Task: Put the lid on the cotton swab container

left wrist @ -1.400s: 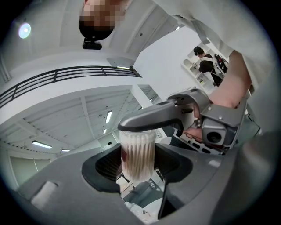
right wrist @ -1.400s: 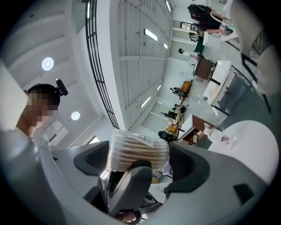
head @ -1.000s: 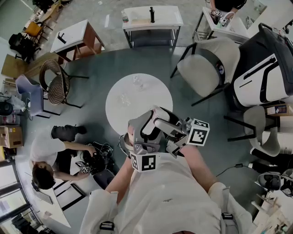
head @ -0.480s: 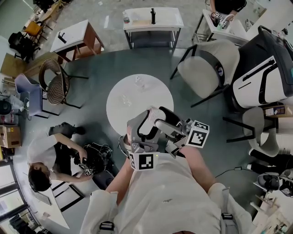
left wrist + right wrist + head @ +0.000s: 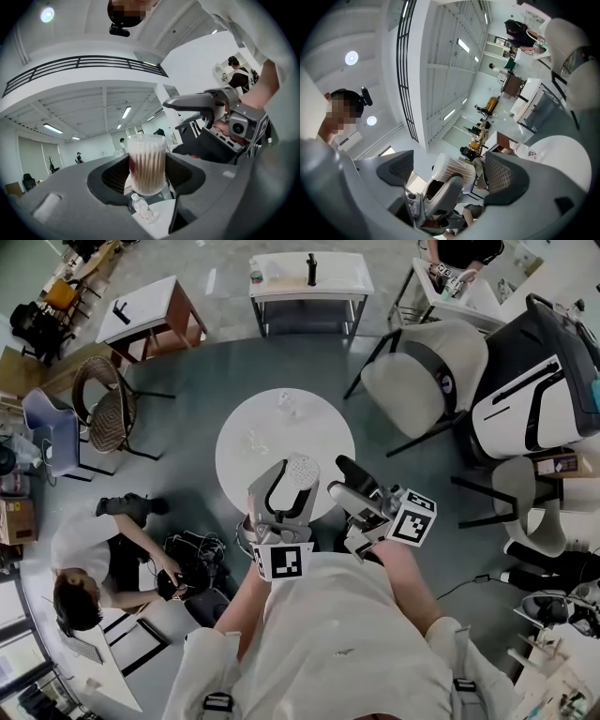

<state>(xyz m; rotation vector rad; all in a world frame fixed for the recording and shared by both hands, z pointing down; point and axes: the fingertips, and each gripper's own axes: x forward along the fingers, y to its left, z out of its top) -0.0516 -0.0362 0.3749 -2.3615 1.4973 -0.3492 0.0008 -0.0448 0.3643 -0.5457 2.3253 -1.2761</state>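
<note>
The cotton swab container (image 5: 146, 164) is being grasped by the left tool (image 5: 291, 491). Its pads are being pressed on the two sides of the clear body. The container is being held in the air, above the near edge of the round white counter (image 5: 262, 418) and close to the person's chest. Its long axis is being kept roughly upright, across the line of the pads, with the top end turned up toward the head.

The right tool (image 5: 336, 477) is being held released, its jaws wide apart with nothing pressed between them. It is being kept just to the right of the container, near it but apart, and it is the only free tool. In its own view the container is being framed between the open jaws, but farther off than the pads.

Whether a clear lid is already being carried on the top cannot be told. Only a clear rim above the white swab tips is being shown.

Two small clear things (image 5: 286, 406) are lying well apart from the tools on the far half of the counter. One is being judged to be the small bottle (image 5: 142, 209). Nothing is standing between the right tool and the container's top.
</note>
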